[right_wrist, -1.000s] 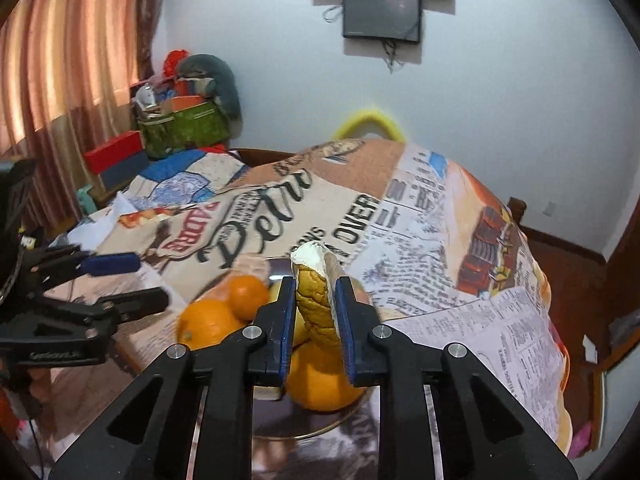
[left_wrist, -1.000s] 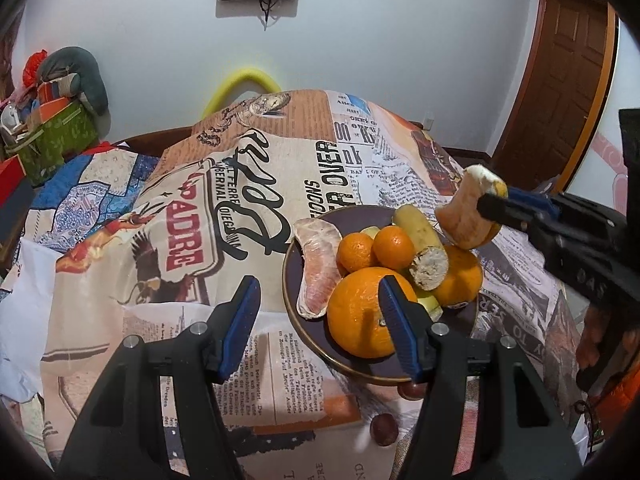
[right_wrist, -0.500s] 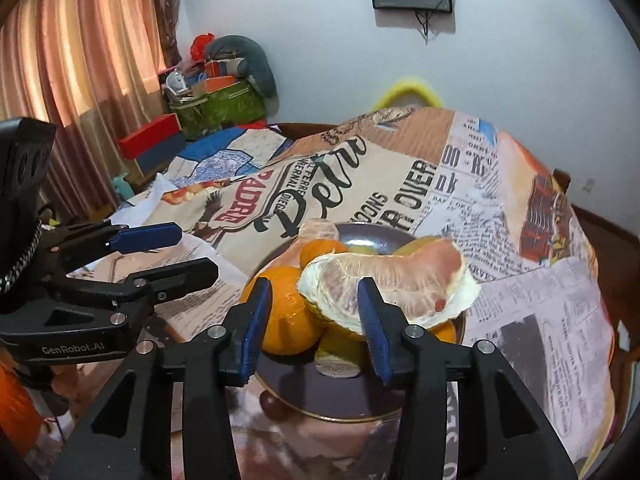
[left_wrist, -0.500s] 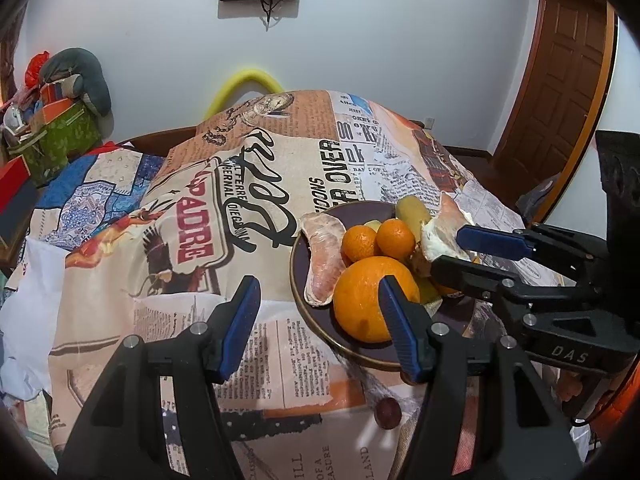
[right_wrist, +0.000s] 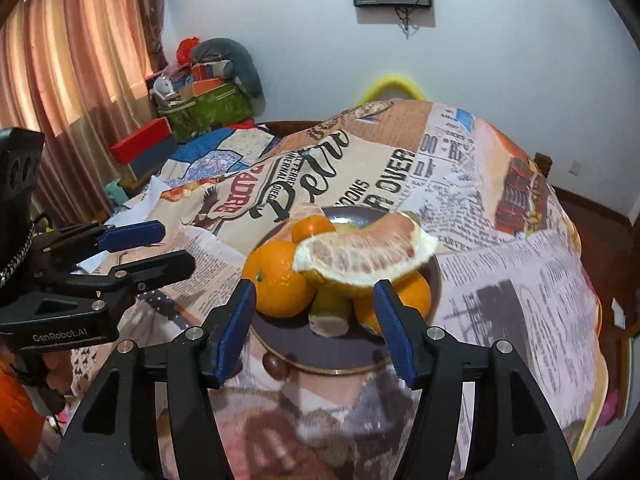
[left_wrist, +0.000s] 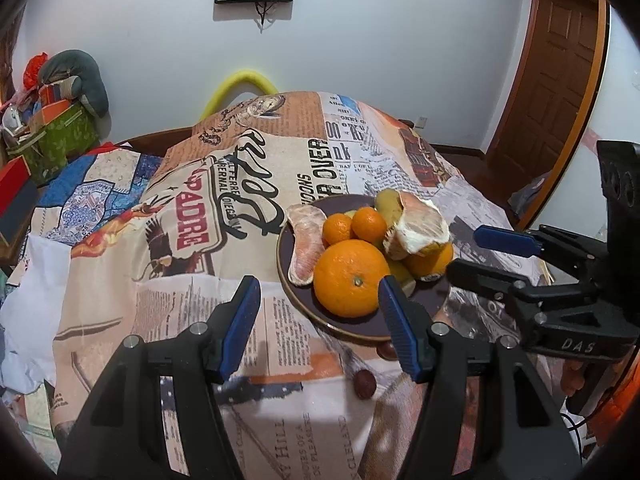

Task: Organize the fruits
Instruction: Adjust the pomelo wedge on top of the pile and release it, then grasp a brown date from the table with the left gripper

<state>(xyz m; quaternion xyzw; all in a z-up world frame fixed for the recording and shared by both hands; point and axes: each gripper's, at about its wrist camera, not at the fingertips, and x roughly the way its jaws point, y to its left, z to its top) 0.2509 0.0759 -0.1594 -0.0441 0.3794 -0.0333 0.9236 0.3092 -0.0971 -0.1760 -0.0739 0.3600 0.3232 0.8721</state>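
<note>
Fingers (right_wrist: pixel 386 304) of right gripper (right_wrist: pixel 314 306) spread wide, holding nothing: pomelo wedge (right_wrist: pixel 362 254), pinched a second ago, now released and resting atop the oranges (right_wrist: pixel 276 278) on the plate (right_wrist: pixel 348 354). Left gripper (left_wrist: pixel 320 304) likewise wide open and empty, hovering just before the plate. Looks like that placement is done; two small dark fruits (left_wrist: pixel 365 384) just beside the plate probably still to gather

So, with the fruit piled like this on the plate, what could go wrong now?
1. The pomelo piece rests on top of the oranges, not on the plate; it may slide off.
2. The right gripper, open, sits close to the pile; a careless pull back could knock it.
3. Two small dark fruits lie by the plate's rim and could roll away.
</note>
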